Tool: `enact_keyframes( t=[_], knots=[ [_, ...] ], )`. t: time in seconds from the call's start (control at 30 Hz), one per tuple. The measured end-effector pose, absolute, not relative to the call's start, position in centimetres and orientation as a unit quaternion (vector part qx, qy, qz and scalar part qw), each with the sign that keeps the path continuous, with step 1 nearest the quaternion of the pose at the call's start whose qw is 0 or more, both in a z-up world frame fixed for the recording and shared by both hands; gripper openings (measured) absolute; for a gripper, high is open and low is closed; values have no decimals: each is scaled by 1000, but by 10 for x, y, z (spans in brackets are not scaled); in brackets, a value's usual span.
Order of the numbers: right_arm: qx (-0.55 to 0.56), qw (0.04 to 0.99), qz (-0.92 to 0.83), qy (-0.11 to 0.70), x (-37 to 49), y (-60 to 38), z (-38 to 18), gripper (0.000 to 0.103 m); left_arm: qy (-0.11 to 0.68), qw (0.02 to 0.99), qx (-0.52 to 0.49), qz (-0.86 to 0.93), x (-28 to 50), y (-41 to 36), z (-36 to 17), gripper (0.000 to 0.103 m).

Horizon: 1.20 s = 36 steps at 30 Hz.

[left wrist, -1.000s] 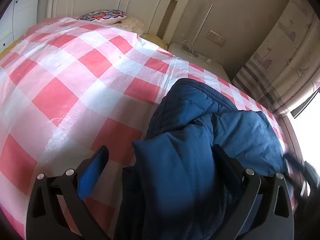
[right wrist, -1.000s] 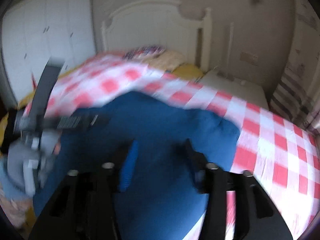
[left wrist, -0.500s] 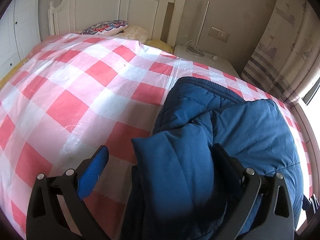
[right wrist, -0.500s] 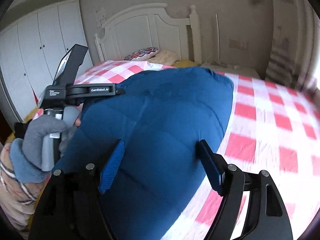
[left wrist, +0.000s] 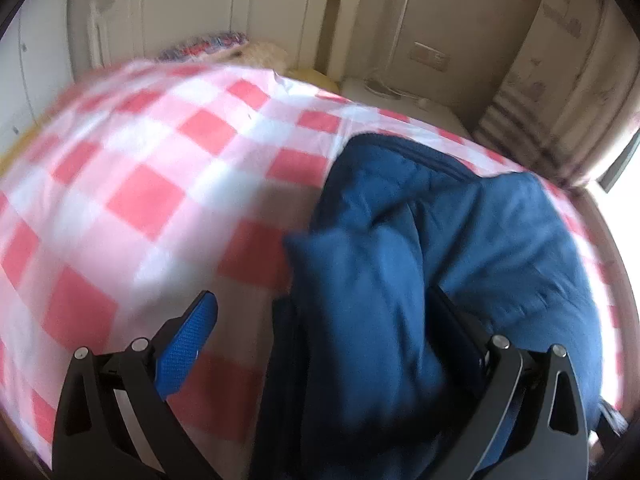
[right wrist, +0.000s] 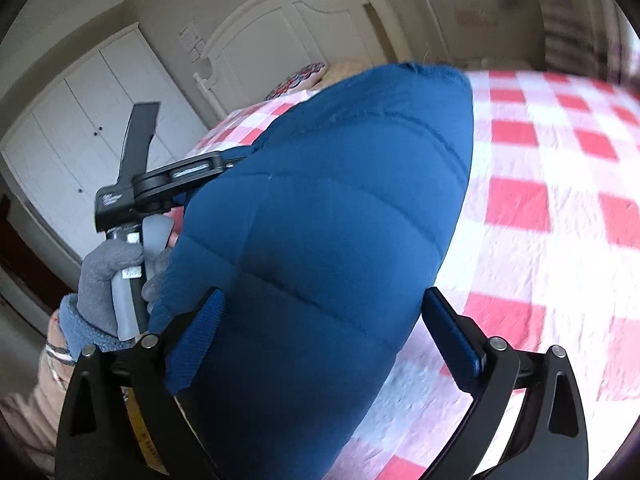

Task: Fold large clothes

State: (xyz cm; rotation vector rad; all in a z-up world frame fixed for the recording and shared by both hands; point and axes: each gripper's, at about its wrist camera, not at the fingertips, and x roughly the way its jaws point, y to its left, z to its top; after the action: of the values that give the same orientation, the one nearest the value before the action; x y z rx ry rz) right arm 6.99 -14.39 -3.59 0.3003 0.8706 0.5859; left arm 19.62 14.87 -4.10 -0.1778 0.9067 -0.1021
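Note:
A dark blue padded jacket (left wrist: 400, 280) lies bunched on the pink-and-white checked bed cover (left wrist: 140, 200). My left gripper (left wrist: 320, 300) stands wide over one thick fold. Its left pad (left wrist: 188, 344) is clear of the cloth and its right finger (left wrist: 452, 320) is sunk against the jacket. In the right wrist view the quilted jacket (right wrist: 340, 220) bulges up between the jaws of my right gripper (right wrist: 322, 296), which are opening. The right pad (right wrist: 448, 332) stands off the cloth.
A person's grey-gloved hand (right wrist: 104, 272) holds the left tool at the jacket's left side. The white headboard (right wrist: 280, 40) and pillows (left wrist: 224, 44) are at the far end, a wardrobe (right wrist: 80, 140) is on the left, and a bedside stand (left wrist: 400, 100) and curtain (left wrist: 560, 80) are on the right.
The right gripper's jaws have spread much wider and it has rolled and dropped closer to the jacket. The left gripper has shifted slightly, jaws unchanged.

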Motion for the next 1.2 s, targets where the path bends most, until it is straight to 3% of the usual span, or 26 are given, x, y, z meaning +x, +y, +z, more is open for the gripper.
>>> enact_keyframes(
  t=[0.43, 0.7, 0.77, 0.93, 1.2],
  knots=[
    [220, 813, 318, 434, 76, -155, -58, 99, 473, 776, -321, -266, 157, 206, -92, 101],
    [243, 804, 333, 428, 80, -161, -68, 98, 482, 770, -287, -303, 147, 182, -91, 101],
    [232, 815, 336, 410, 79, -160, -60, 87, 479, 765, -301, -308, 147, 179, -92, 97],
    [201, 852, 324, 360, 72, -161, -47, 75, 428, 784, -329, -305, 134, 177, -79, 73],
    [132, 914, 269, 273, 89, -194, -3, 71, 393, 786, -346, -329, 179, 120, -60, 70]
  ],
)
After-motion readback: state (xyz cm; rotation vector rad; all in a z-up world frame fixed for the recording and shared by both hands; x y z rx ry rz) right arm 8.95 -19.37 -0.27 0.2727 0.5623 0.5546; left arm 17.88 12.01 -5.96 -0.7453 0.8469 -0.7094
